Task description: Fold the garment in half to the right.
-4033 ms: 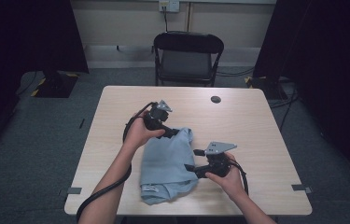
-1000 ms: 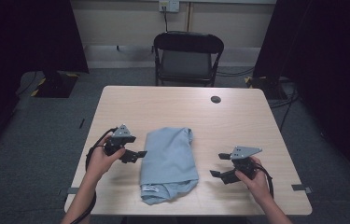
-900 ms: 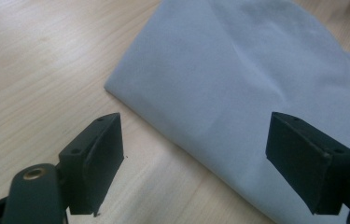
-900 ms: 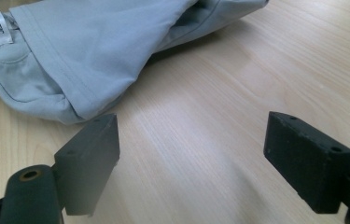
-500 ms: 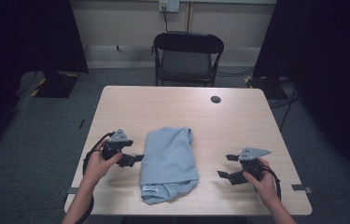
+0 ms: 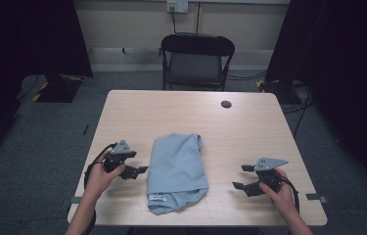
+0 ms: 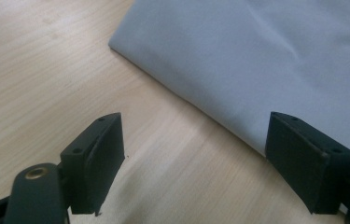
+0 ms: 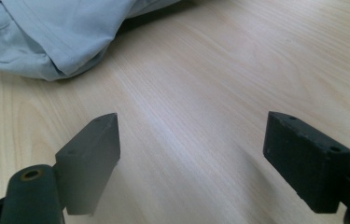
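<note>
Folded light-blue cloth [image 6: 177, 169] on table [image 6: 249, 127], rumpled near end; both grippers [image 6: 134, 171] [image 6: 242, 178] spread wide, empty.

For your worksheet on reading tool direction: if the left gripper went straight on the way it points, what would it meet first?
Probably the folded light-blue cloth: the open left gripper points at its near edge across bare wooden table.

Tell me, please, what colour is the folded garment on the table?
The folded garment is pale blue, clearest in the high view.
</note>
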{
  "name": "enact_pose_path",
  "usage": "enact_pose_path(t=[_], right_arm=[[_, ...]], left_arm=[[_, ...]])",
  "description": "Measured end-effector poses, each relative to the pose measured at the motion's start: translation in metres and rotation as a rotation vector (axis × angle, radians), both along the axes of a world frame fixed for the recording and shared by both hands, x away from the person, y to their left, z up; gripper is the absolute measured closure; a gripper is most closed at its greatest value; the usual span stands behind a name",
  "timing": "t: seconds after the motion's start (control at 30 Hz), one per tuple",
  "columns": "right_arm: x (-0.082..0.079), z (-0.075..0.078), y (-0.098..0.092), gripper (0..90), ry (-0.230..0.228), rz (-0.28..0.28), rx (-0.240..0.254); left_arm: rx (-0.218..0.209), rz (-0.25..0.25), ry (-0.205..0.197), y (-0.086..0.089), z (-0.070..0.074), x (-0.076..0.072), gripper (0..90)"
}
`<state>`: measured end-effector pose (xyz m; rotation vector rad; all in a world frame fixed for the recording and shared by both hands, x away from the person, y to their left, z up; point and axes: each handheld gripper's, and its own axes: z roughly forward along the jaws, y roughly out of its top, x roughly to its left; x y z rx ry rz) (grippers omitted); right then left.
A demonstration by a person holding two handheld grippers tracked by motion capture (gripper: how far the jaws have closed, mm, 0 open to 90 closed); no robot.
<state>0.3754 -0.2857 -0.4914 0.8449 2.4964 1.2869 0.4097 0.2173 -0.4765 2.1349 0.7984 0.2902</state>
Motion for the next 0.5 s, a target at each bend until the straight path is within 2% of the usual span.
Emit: enact_pose_path(t=[0.5], right_arm=[[-0.004,-0.004,-0.014,18.1,0.014,-0.012,-0.017]], left_arm=[[0.031,0.015,0.004,0.008,-0.015,-0.007,20.1]])
